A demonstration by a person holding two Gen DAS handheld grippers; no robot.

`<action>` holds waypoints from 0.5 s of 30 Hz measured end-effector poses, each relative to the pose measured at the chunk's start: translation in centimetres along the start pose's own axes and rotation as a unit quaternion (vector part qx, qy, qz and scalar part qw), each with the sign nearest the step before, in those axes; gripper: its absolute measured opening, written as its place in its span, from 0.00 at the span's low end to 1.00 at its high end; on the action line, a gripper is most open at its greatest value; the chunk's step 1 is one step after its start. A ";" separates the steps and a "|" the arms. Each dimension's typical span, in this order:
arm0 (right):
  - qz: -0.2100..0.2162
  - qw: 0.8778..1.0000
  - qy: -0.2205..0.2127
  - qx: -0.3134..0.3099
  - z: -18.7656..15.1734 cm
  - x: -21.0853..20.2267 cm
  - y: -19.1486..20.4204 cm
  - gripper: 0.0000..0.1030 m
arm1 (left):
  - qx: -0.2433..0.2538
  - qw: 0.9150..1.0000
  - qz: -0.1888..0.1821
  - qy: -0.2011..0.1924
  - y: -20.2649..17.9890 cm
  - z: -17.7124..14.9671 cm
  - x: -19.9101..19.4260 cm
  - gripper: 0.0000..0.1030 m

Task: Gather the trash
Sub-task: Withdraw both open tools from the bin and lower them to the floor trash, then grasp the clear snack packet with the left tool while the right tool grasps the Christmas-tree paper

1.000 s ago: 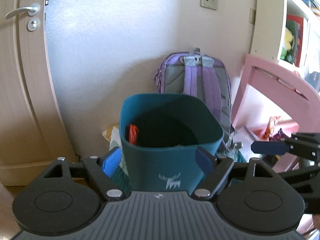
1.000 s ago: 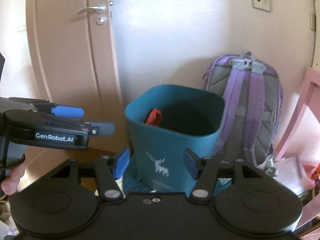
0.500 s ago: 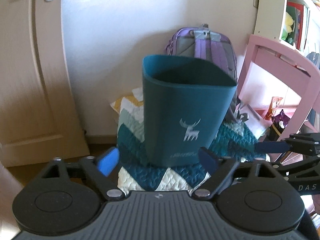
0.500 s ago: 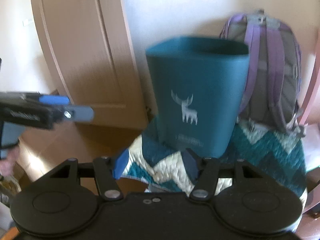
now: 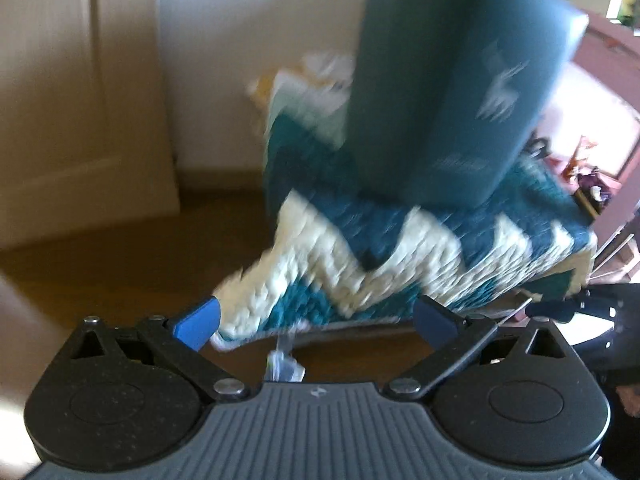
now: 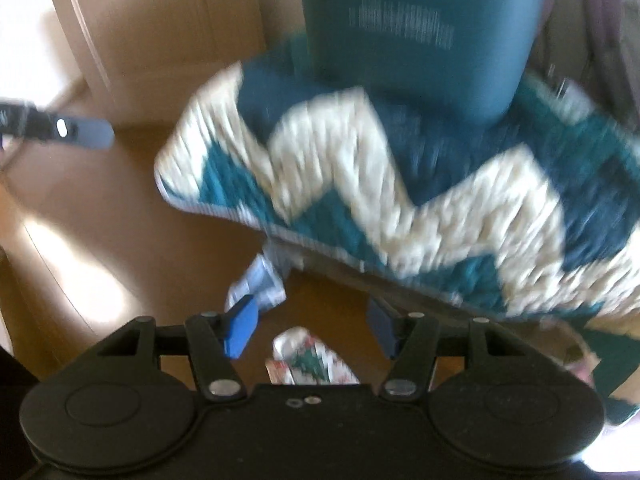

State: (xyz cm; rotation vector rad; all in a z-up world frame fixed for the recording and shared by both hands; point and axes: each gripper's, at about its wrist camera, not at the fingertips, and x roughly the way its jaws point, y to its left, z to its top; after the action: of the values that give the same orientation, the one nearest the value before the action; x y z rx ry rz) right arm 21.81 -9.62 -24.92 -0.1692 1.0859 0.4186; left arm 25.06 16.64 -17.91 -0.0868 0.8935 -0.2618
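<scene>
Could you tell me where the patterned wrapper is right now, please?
In the right wrist view it lies on the wooden floor, low centre: patterned wrapper between the open right gripper jaws, before the quilt.

Teal bin [image 5: 452, 80], teal-and-cream zigzag quilt [image 6: 360, 168]

**Open floor at left, quilted block and bin ahead**

Bare wooden floor [image 6: 92, 240] lies open to the left, running to the door [image 5: 80, 92] and wall [image 5: 240, 60]. Ahead, a teal-and-cream zigzag quilt [image 6: 400, 184] covers a low raised block, its edge overhanging the floor. A teal bin [image 6: 420, 32] stands upright on the quilt and closes off the way above it. Two crumpled wrappers lie on the floor just beside the quilt's edge: a pale one [image 6: 258, 280] and a patterned one [image 6: 312, 356]. Pink furniture [image 5: 600, 92] bounds the right side.
</scene>
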 end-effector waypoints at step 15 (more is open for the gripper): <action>0.010 0.979 0.194 -0.058 -6.8 17.7 2.4 0.58 | -0.016 0.989 0.041 0.144 4.5 -10.2 19.8 1.00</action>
State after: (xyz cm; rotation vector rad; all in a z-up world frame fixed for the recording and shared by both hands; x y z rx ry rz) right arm 22.26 -5.36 -43.56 -0.3544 1.4478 0.4790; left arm 29.75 16.14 -40.13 -0.0412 1.1852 -0.1854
